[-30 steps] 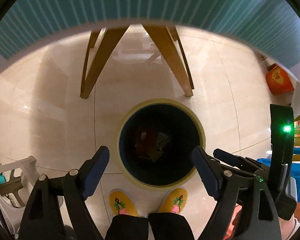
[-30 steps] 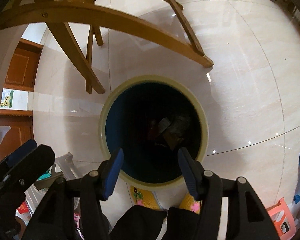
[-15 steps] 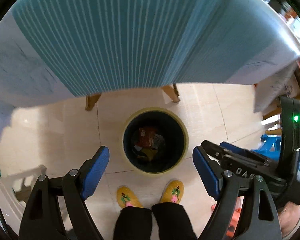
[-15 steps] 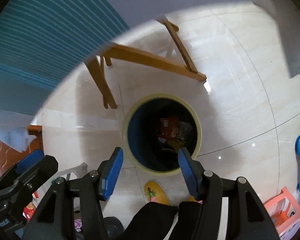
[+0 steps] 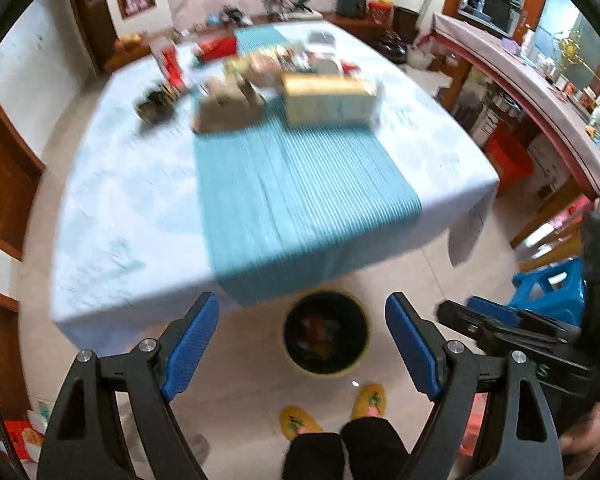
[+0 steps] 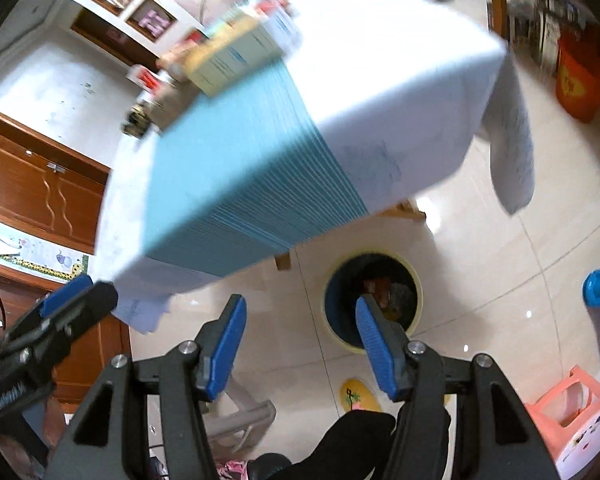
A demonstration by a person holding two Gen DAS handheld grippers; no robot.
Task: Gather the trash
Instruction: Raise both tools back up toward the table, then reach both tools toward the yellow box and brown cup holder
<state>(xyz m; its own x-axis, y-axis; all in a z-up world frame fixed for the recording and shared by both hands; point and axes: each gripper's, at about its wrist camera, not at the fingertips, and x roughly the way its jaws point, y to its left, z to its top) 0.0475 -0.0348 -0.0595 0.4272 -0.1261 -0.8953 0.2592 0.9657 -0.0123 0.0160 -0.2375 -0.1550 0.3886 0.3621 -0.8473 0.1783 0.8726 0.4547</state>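
— What filled most of the view?

— The table (image 5: 112, 216), under a pale cloth with a teal striped runner (image 5: 296, 200) down its middle. Boxes and packets stood blurred at its far end, among them a long yellowish box (image 5: 328, 98). Which of them were trash I could not tell.

— And the bin?

— The round trash bin (image 5: 326, 334), dark inside with a yellow rim, stood on the tiled floor just off the table's near edge. Crumpled wrappers (image 6: 384, 292) lay in it, red and grey. The person's yellow slippers (image 5: 370, 400) were on the floor just beside it.

— How were the hands held?

— Both grippers were pitched steeply downward, side by side above the bin. The left gripper (image 5: 302, 340) had its blue pads spread wide, bin and floor showing between them, nothing held. The right gripper (image 6: 300, 332) stood less wide, also empty; its right pad overlapped the bin's rim in the picture only. Each showed at the edge of the other's view.
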